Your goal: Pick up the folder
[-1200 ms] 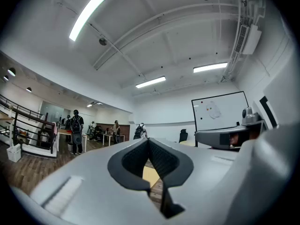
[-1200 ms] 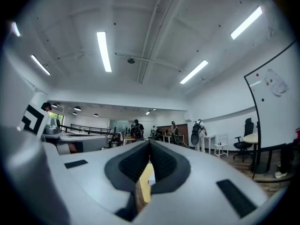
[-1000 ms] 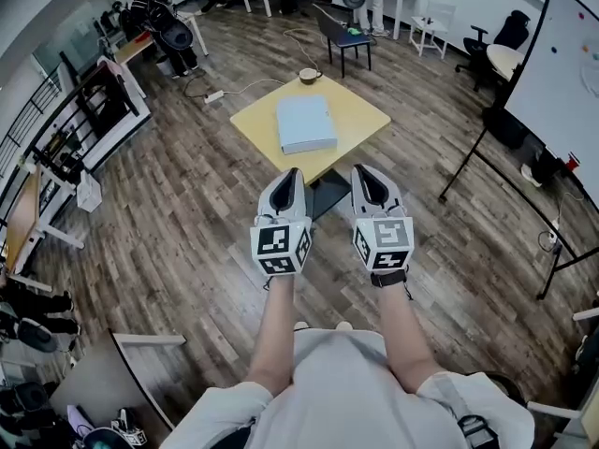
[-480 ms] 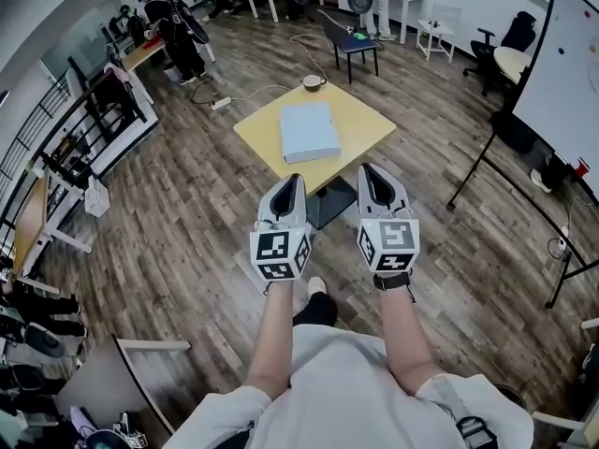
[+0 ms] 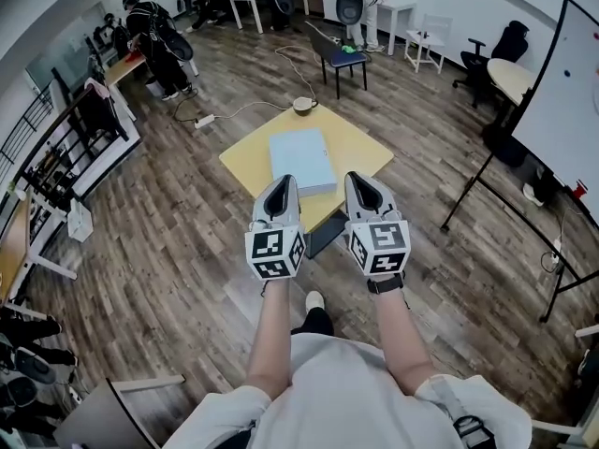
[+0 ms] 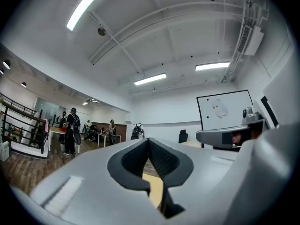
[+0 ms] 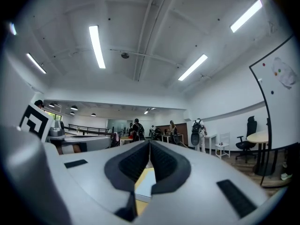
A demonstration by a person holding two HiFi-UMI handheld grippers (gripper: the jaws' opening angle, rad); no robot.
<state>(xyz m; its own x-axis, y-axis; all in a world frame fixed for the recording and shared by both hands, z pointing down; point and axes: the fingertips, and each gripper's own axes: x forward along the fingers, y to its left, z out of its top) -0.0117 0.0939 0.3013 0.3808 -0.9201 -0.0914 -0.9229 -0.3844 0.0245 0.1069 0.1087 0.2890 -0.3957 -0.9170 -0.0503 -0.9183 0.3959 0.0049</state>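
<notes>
We find the left hand-held gripper (image 5: pixel 284 183) and the right hand-held gripper (image 5: pixel 359 179) both closed, jaws pressed together with nothing between them. They are held level, side by side.

The folder (image 5: pixel 301 160) lies flat near the middle of the yellow worktop (image 5: pixel 365 148), ahead of both tips and untouched.

It is pale blue-grey and fairly thick. We judge it stiff, of modest weight, and smooth enough to slip. Lying flat, it offers little to bite on. In our opinion the near edge is the best hold, one hand-held gripper at each corner, and the jaws must open first.

A small bowl (image 5: pixel 303 104) stands at the worktop's far corner, well apart from the folder.

The floor (image 5: pixel 168 223) is wood plank, and a whiteboard (image 5: pixel 566 92) stands to the right. People are at desks far off.
</notes>
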